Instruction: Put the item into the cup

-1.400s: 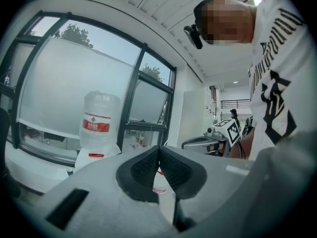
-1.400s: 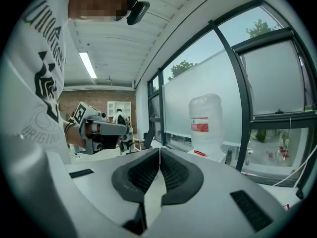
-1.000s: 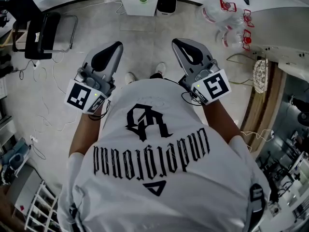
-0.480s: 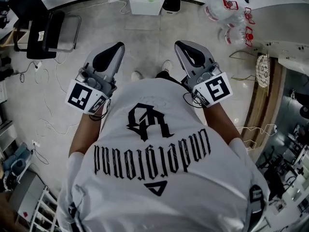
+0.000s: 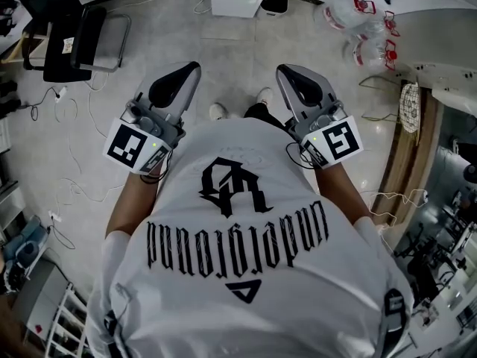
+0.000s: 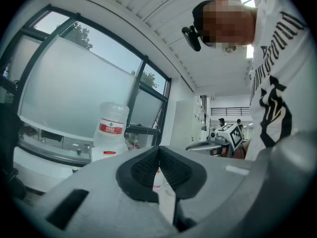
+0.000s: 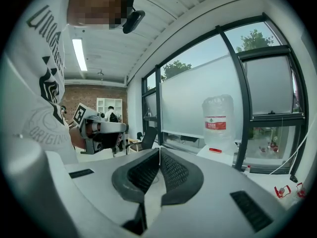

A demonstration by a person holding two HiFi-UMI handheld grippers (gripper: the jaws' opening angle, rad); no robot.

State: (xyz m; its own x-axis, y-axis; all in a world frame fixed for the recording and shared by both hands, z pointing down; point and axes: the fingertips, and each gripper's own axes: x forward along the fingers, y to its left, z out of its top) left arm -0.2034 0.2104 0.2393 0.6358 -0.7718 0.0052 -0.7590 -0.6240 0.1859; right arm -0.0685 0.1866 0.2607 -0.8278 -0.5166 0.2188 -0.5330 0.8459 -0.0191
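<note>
Watching remotely, I read the left gripper (image 6: 159, 148) and right gripper (image 7: 159, 150) as smooth, matt grey plastic shells, and their black pads (image 6: 143, 170) have a finely ribbed, rubbery-looking surface. The shirt (image 5: 246, 274) is soft white cloth with flat black print. I see a pale floor (image 5: 238, 58) with a faint sheen (stone or sealed concrete, I cannot tell), and the water bottle (image 7: 218, 120) is clear, glossy plastic.
</note>
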